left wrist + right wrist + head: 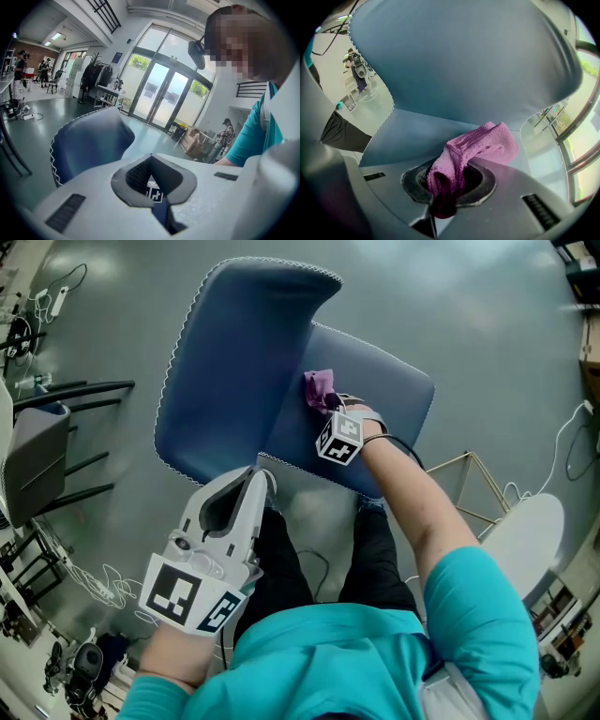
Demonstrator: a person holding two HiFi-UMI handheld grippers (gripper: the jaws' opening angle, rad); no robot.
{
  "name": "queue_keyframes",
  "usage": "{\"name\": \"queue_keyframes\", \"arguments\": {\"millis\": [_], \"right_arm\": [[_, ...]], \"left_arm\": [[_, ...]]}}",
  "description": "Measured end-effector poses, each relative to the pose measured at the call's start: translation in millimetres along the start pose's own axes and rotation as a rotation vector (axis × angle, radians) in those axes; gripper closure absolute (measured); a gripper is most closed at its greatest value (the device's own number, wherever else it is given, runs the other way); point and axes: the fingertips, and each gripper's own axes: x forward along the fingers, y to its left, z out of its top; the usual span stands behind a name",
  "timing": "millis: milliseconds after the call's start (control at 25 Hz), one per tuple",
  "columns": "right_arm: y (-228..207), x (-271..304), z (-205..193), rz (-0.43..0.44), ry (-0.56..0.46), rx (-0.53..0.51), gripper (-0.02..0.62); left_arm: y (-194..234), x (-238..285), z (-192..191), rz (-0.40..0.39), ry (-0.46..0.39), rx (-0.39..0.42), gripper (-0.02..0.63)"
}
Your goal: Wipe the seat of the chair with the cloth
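The purple cloth (320, 388) is at the back of the blue chair's seat (384, 395), right where the seat meets the backrest (234, 362). From the head view we cannot tell whether it presses on the seat or sits just above it. The right gripper (325, 407) has it: in the right gripper view its jaws are clamped on a bunched fold of the cloth (480, 147), and the loose end spills forward past the right gripper (443, 190) toward the backrest (464, 61). The marker cube (339, 439) on this gripper sits over the near half of the seat, and the bare forearm behind it crosses the chair's front edge.

The left gripper (255, 482) is off the chair, just beside its front edge and above our lap. In the left gripper view its jaws are pressed together with nothing between them, and the left gripper (159, 187) points up past the backrest (91, 140) toward glass doors (161, 101) well beyond the chair.

Left of the chair stands a grey chair (37, 456) with black legs. Right of the chair, a white round table (530, 531) shows at the edge of the grey floor (487, 324).
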Motion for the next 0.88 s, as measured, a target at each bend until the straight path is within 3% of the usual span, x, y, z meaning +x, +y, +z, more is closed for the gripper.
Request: {"name": "queue_keyframes", "arguments": {"millis": [880], "right_arm": [[5, -22, -43, -0.001, 0.012, 0.013, 0.540]], "left_arm": [[-23, 17, -6, -0.014, 0.024, 0.032, 0.620]]}}
